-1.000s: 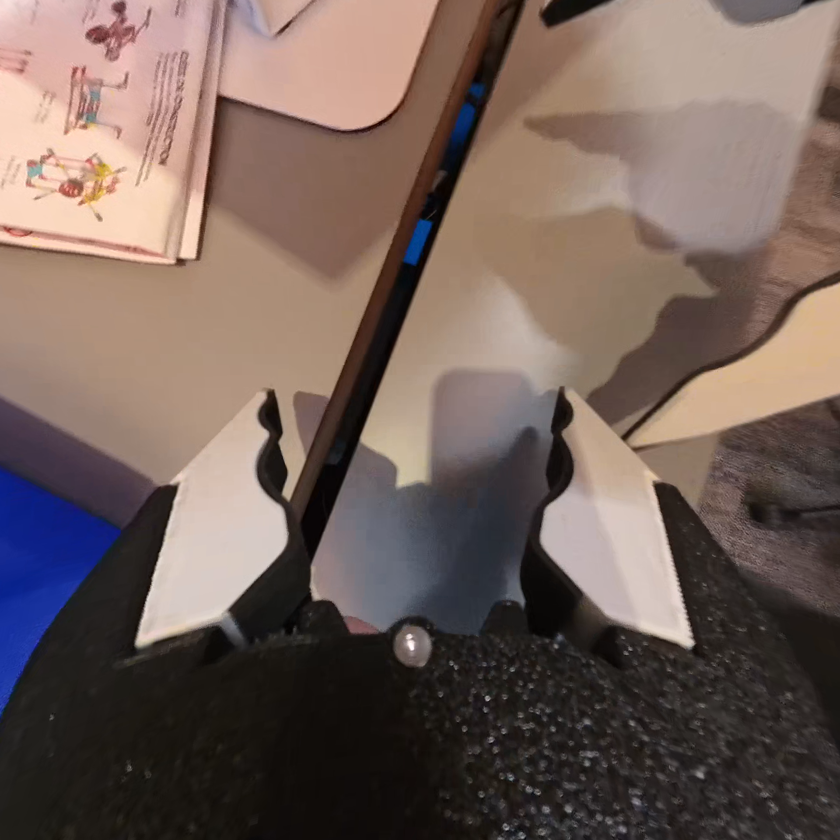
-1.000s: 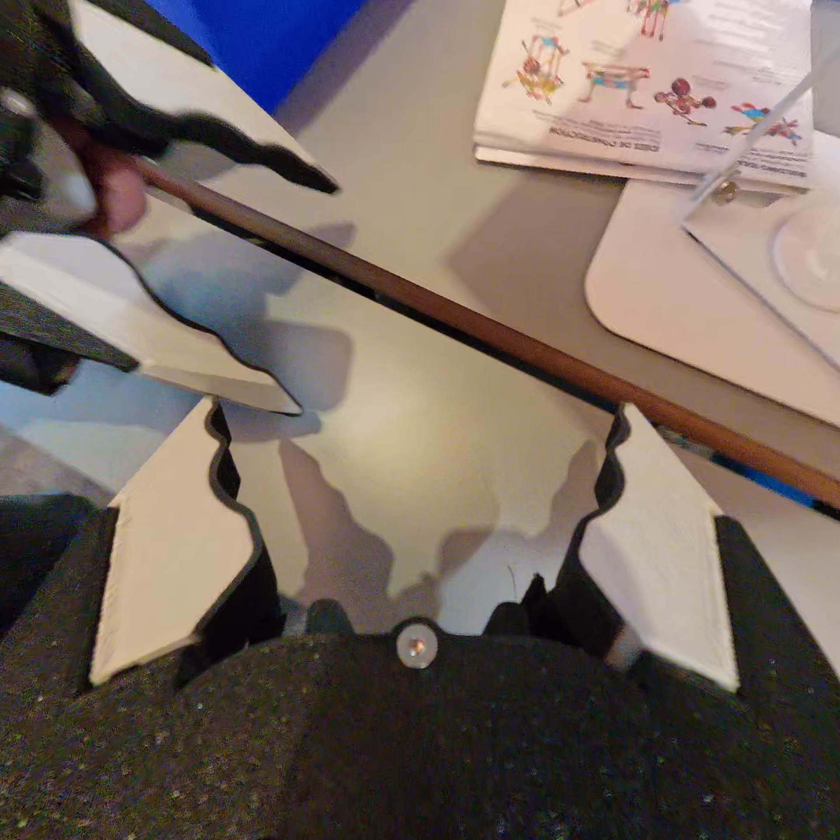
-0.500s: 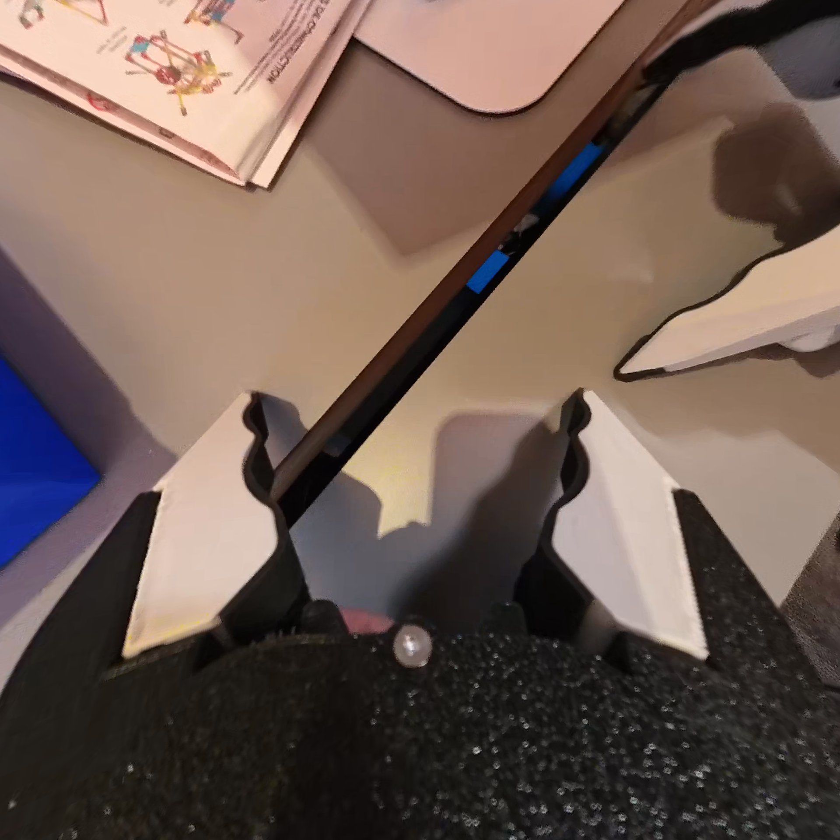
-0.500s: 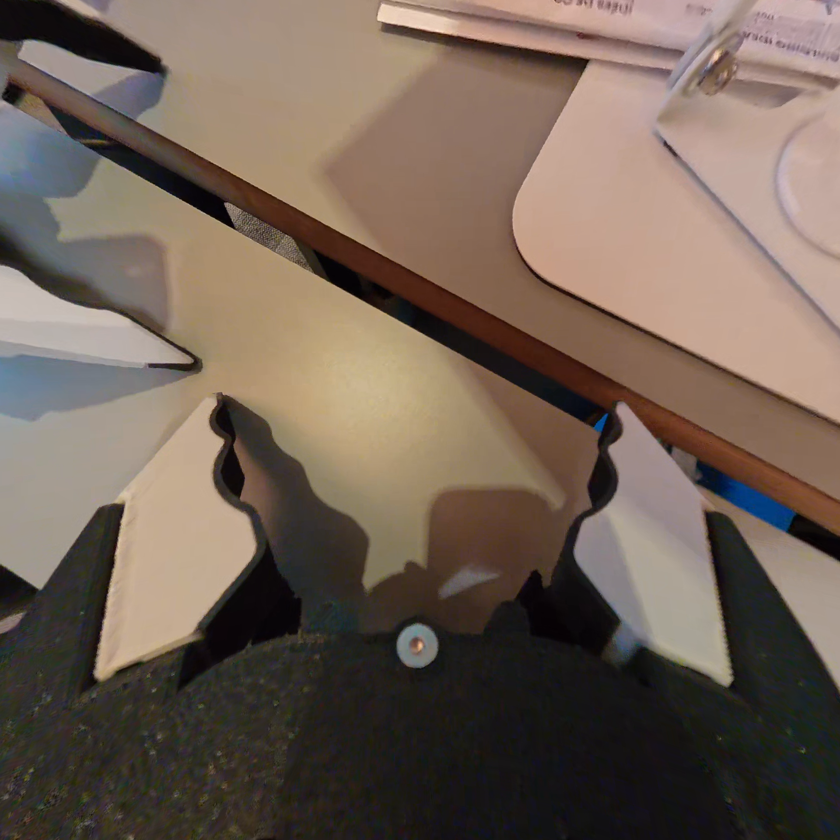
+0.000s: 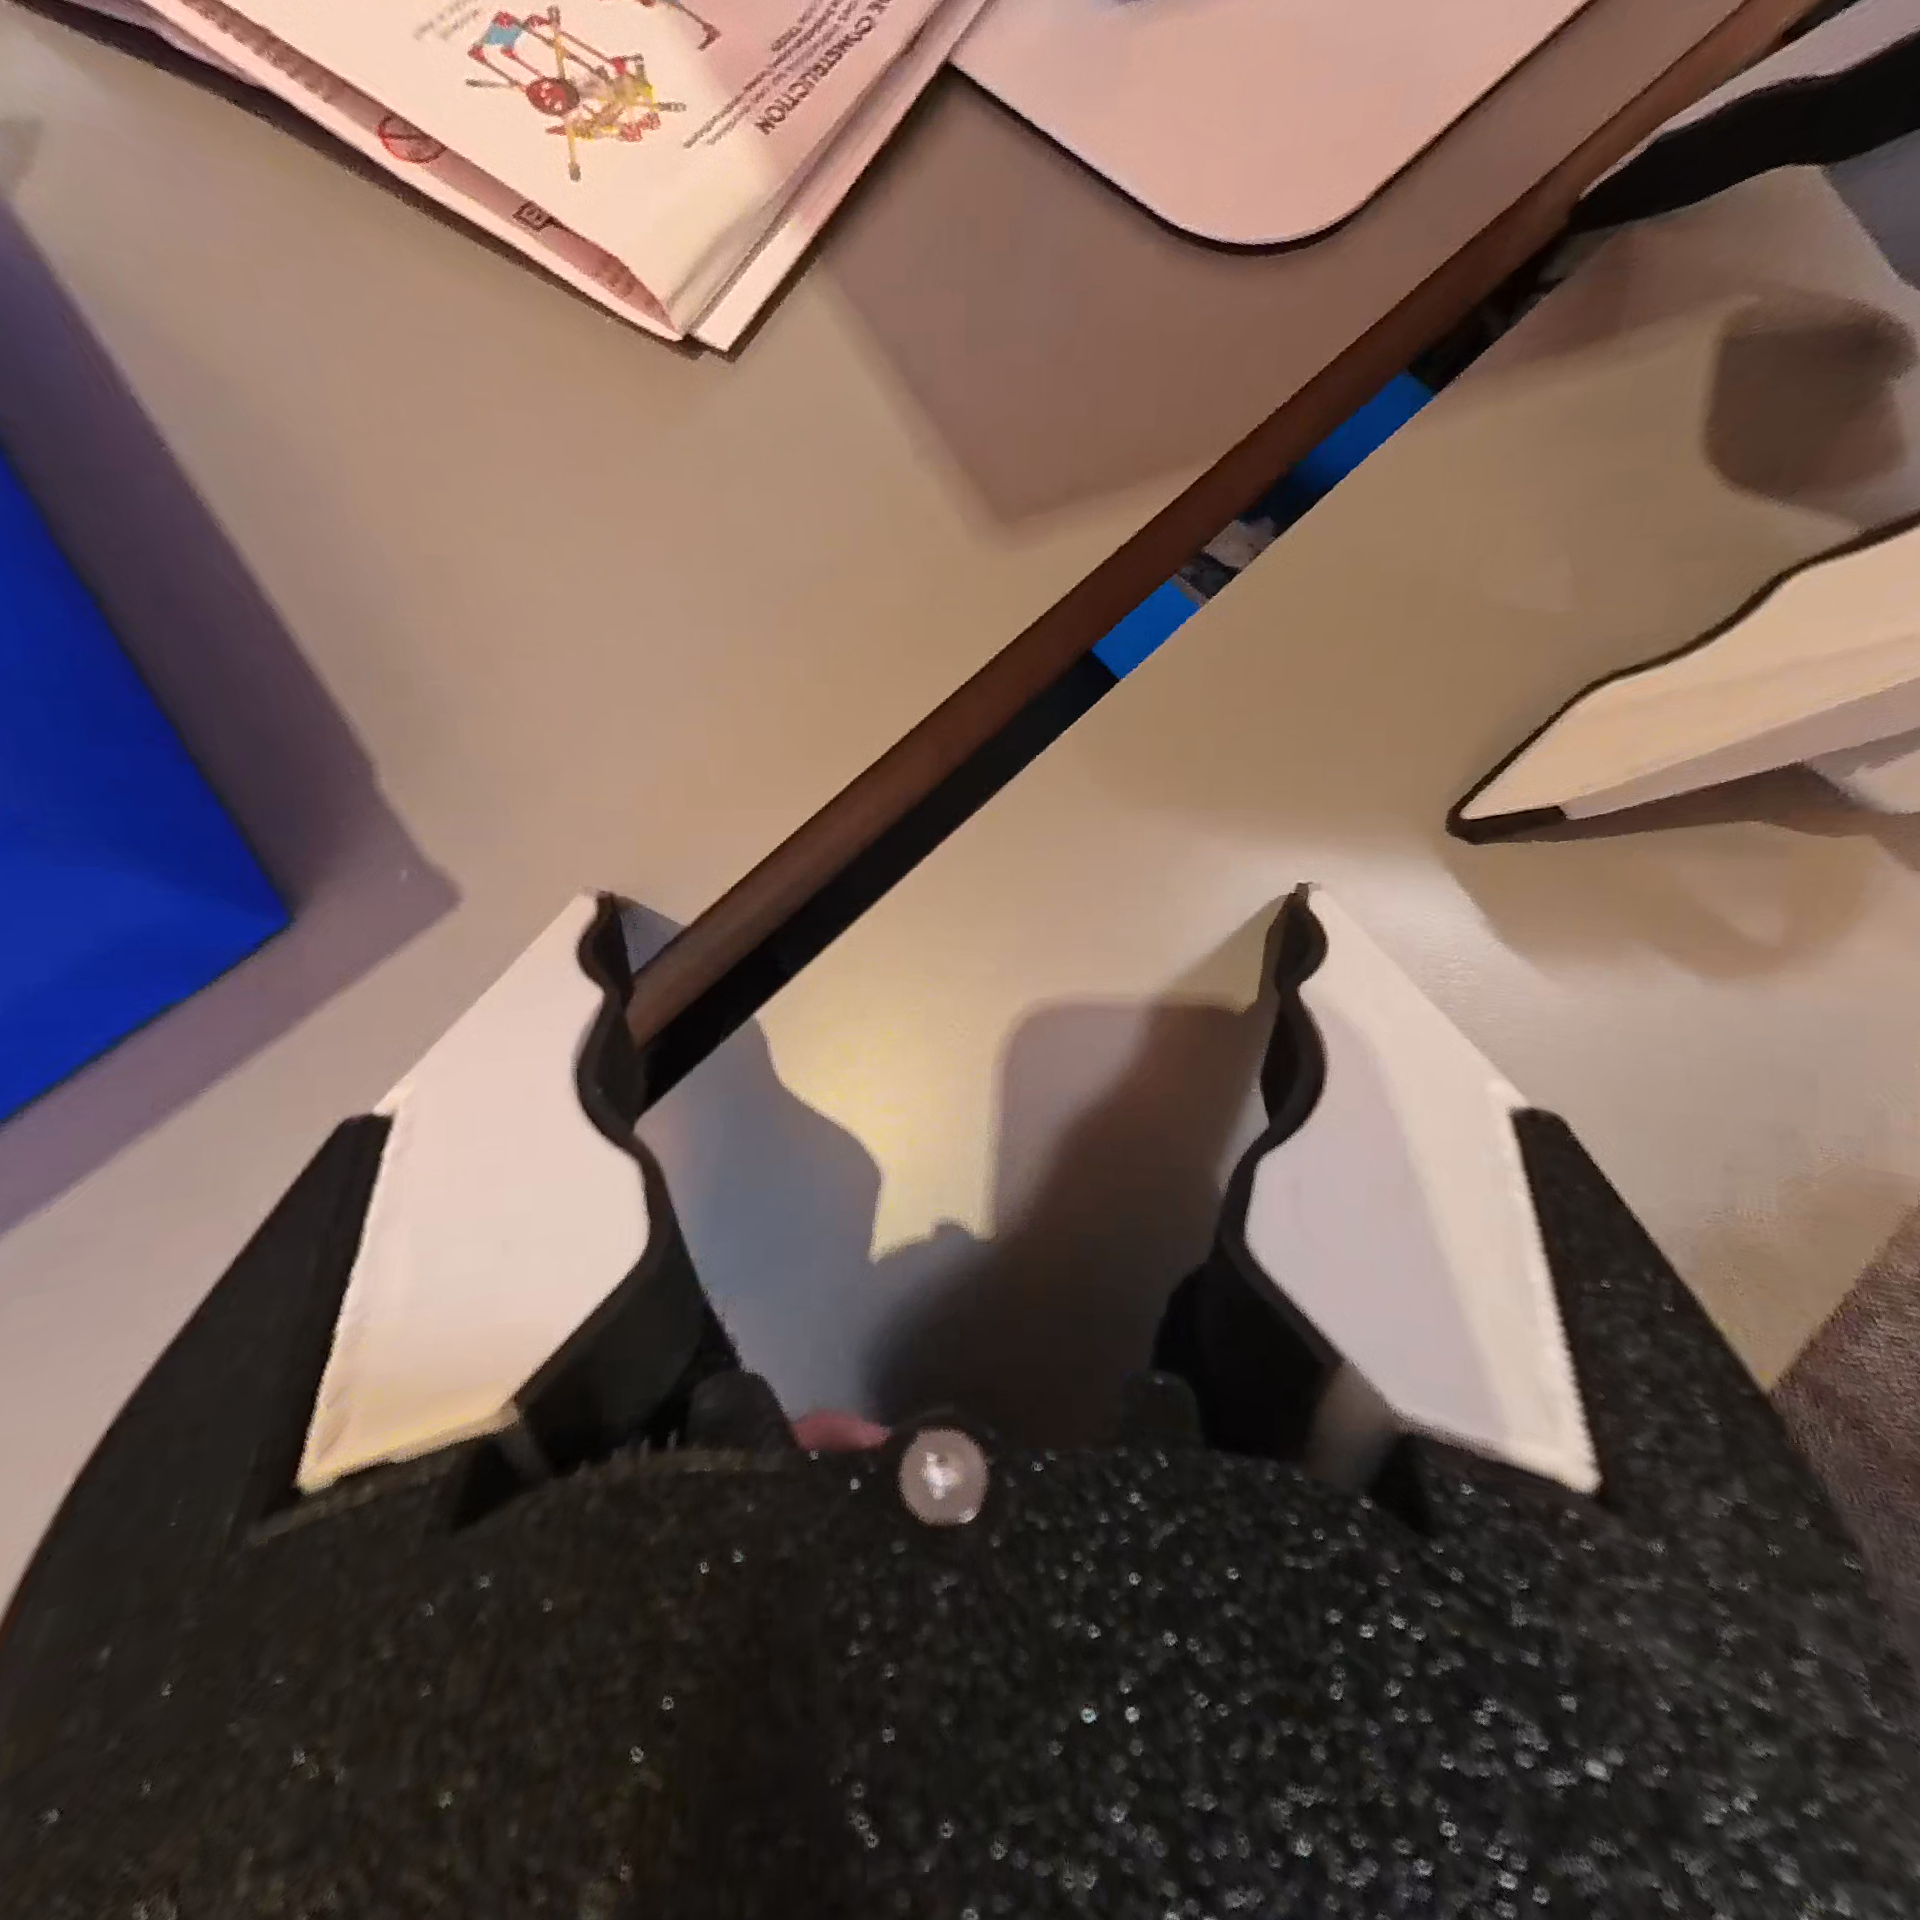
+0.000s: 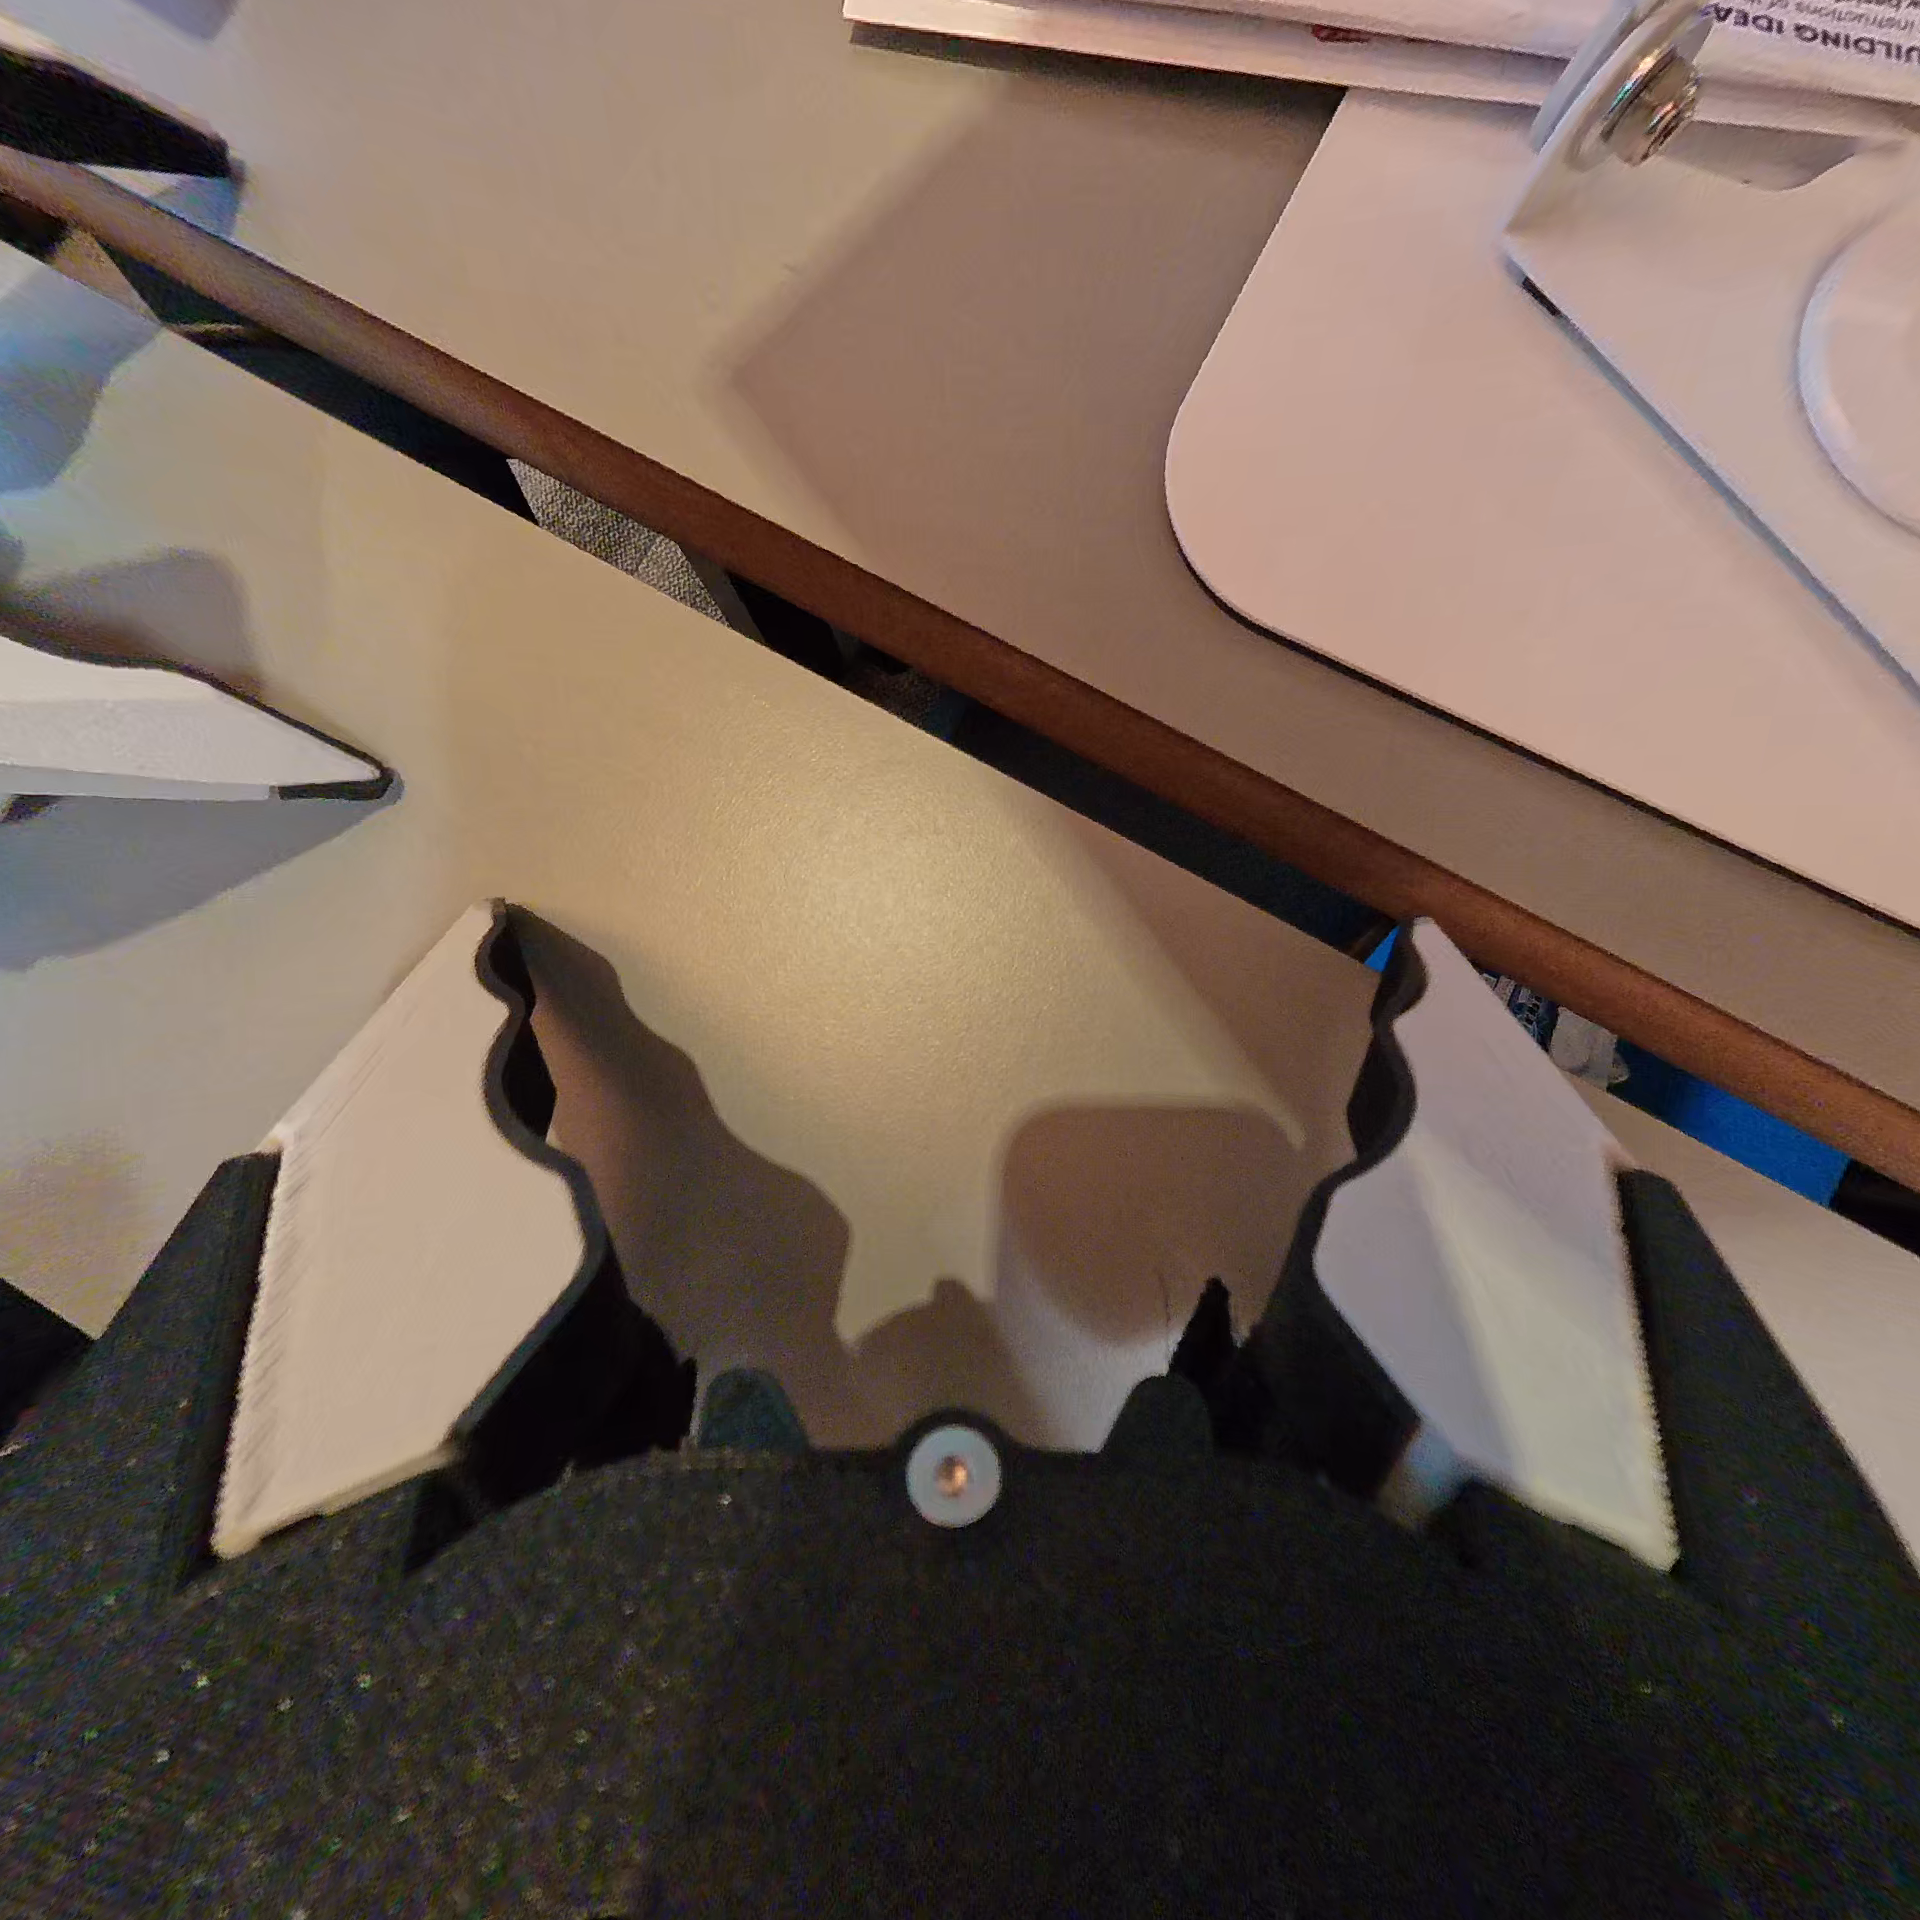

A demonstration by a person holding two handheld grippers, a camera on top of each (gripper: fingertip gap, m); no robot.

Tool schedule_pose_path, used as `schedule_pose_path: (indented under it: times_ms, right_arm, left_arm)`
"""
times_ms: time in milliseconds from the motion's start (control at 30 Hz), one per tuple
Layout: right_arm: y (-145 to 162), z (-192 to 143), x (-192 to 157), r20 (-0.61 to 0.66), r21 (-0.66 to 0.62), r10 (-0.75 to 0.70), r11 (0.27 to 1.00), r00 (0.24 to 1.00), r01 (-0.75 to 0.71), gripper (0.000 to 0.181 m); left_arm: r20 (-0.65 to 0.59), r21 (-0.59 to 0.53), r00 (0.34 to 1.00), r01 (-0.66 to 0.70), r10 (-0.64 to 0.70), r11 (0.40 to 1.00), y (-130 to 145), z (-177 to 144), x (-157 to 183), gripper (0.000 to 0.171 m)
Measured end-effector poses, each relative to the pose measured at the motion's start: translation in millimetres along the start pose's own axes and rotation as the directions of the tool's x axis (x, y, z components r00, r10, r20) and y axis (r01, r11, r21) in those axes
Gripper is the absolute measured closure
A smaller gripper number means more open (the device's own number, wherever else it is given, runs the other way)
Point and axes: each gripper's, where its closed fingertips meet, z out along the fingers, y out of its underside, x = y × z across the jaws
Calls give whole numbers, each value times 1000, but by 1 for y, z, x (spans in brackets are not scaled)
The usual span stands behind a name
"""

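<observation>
Two pale beige tabletops meet along a dark gap edged by a brown wooden strip (image 5: 1049,623), and everything here sits relative to that strip. The near beige panel (image 6: 862,862) lies on the grippers' side of it; the far beige tabletop (image 5: 499,540) lies beyond.

On the far side, well apart from the strip, lies a folded paper instruction booklet with coloured drawings (image 5: 644,135), flat and partly fanned, apparently just laid aside. Beside it rests a white rounded-corner base plate (image 6: 1507,499) carrying a white bracket with a metal screw (image 6: 1642,94), likely a stand's foot. A bright blue flat surface (image 5: 94,790) lies on the far side as well, at the left edge of the left wrist view.

The left gripper (image 5: 951,914) hovers over the near panel with its jaws wide apart, holding nothing; one white finger overlaps the strip's end in view, though contact cannot be judged. The right gripper (image 6: 951,925) is likewise spread wide and empty, just short of the strip, above bare panel. Each gripper's white fingertip shows at the side of the other's view.
</observation>
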Motion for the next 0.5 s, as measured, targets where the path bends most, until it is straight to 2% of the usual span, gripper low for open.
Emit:
schedule_pose_path:
  times_ms: [167,333,500]
  right_arm:
    - [0,0,0,0,0,0,1000,1000,0,28]
    - [0,0,0,1,-1,0,1000,1000,0,28]
    - [0,0,0,1,-1,1,1000,1000,-1,28]
  left_arm:
    - [-46,-4,998,-45,45,999,-3,5,-1,45]
    - [32,-13,999,-1,1,1000,1,1,-9,38]
    - [42,-16,998,40,-39,999,7,-1,-14,30]
